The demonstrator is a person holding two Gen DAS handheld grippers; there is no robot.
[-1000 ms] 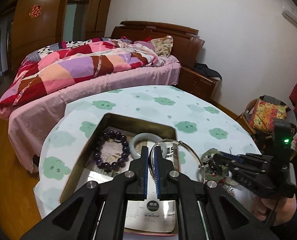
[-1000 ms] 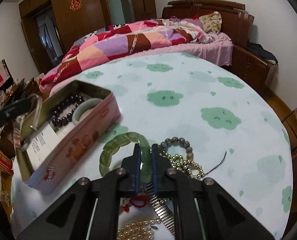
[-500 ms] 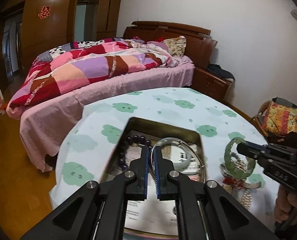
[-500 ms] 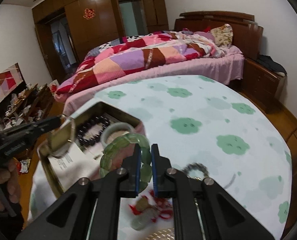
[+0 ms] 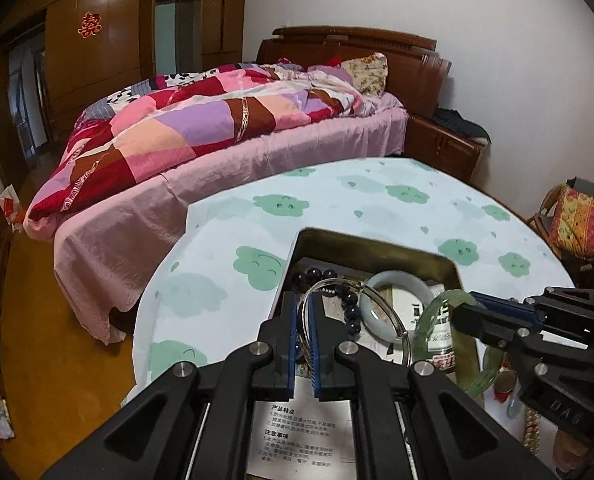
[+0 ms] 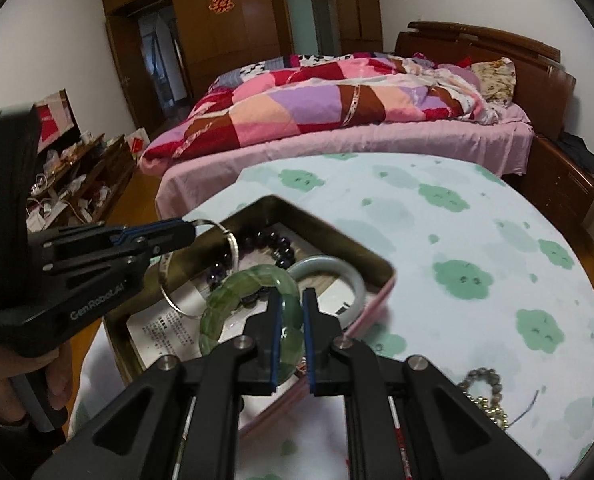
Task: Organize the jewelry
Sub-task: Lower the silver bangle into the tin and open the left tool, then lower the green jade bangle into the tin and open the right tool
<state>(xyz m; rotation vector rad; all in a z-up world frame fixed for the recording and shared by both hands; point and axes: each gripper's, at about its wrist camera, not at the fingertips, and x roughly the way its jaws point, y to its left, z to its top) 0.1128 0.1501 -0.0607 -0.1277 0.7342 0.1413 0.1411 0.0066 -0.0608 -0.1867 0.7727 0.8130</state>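
Observation:
On the round table, a pink tin (image 5: 377,240) holds a dark bead bracelet (image 5: 351,312), a pale jade bangle (image 5: 397,276) and a printed leaflet. My left gripper (image 5: 305,300) is shut on a thin silver bangle (image 5: 361,285), which hangs over the tin's near-left part. My right gripper (image 6: 291,300) is shut on a chunky green bangle (image 6: 249,280), held upright above the tin (image 6: 337,236) near its right wall. In the right wrist view the left gripper (image 6: 191,232) and the silver bangle (image 6: 235,248) hang just left of the green one.
Loose beads and chains (image 6: 481,384) lie on the cloud-print cloth right of the tin. A bed with a patchwork quilt (image 5: 225,120) stands beyond the table's far edge. A chair with a bright cushion (image 5: 581,220) is at the far right.
The right gripper lifted the green bangle off the table and carried it left until it hangs over the tin. The left gripper kept its hold on the silver bangle and shifted slightly over the tin.

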